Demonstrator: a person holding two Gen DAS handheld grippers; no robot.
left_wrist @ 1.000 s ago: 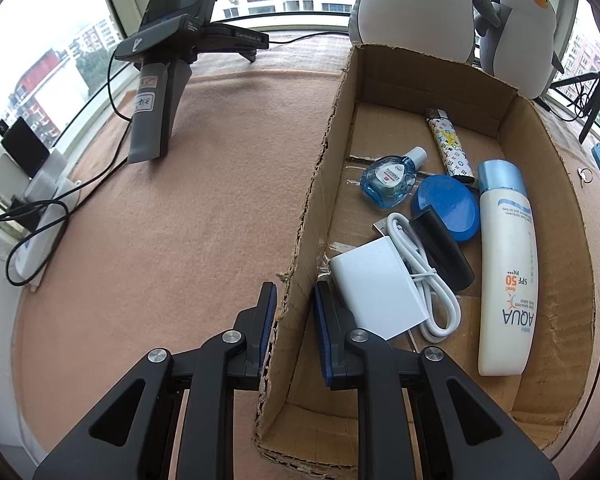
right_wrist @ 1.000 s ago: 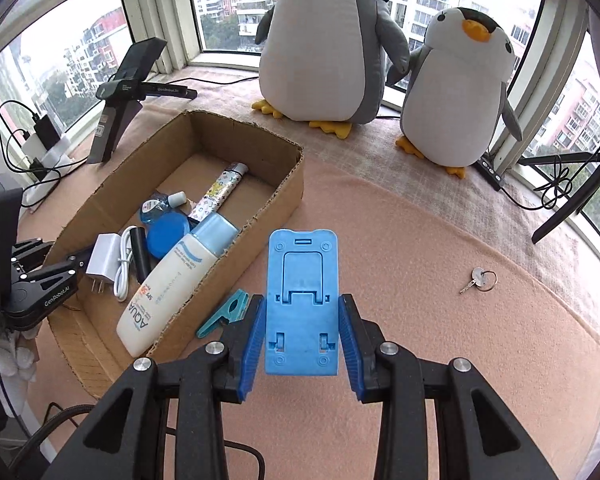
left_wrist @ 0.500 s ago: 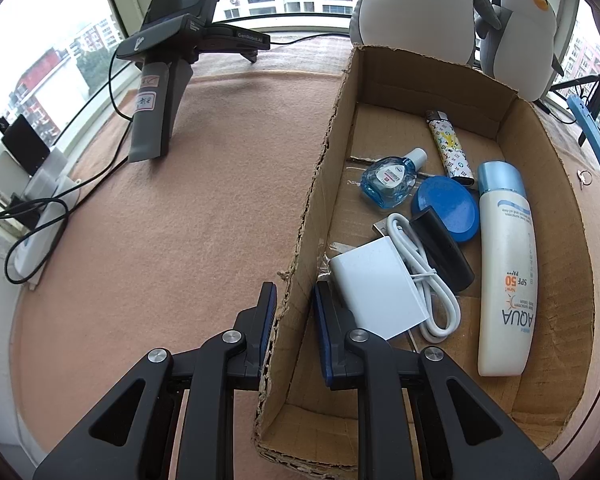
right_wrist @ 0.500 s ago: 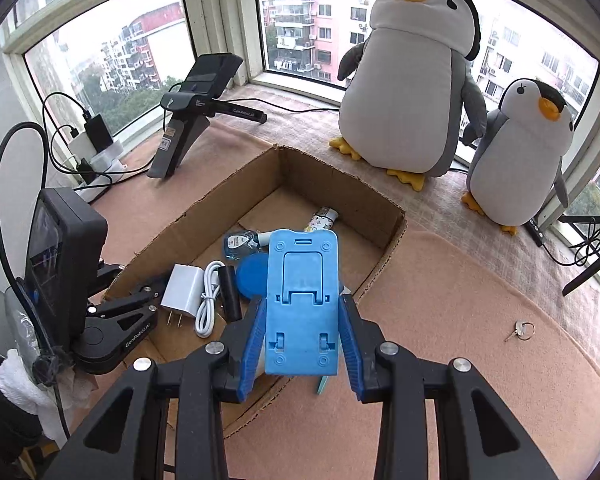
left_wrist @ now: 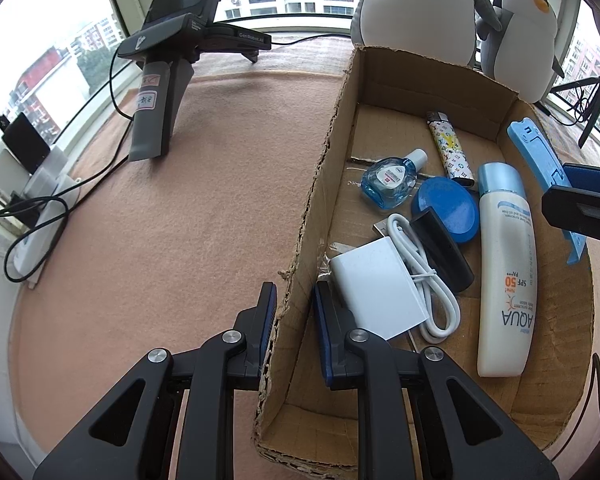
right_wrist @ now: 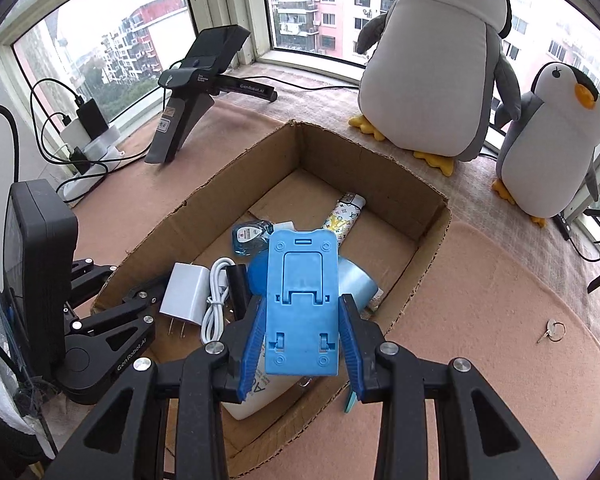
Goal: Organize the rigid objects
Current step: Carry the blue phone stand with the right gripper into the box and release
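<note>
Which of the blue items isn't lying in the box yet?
The blue phone stand: it is clamped in the right gripper above the box. The blue round case and eye-drop bottle lie inside.

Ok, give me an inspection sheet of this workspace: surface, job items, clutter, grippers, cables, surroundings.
Surface: pink felt mat, bare at centre.
Job's things: cardboard box holds sunscreen bottle, white charger, white cable, lighter, blue round case, eye-drop bottle, black bar.
Clutter: keys and a teal clip on the mat outside the box.
Grippers: left gripper clamped on the box's side wall; right gripper holds blue phone stand above the box.
Cables: black leads to a power strip.
Surroundings: windows, two plush penguins, spare gripper on stand.
</note>
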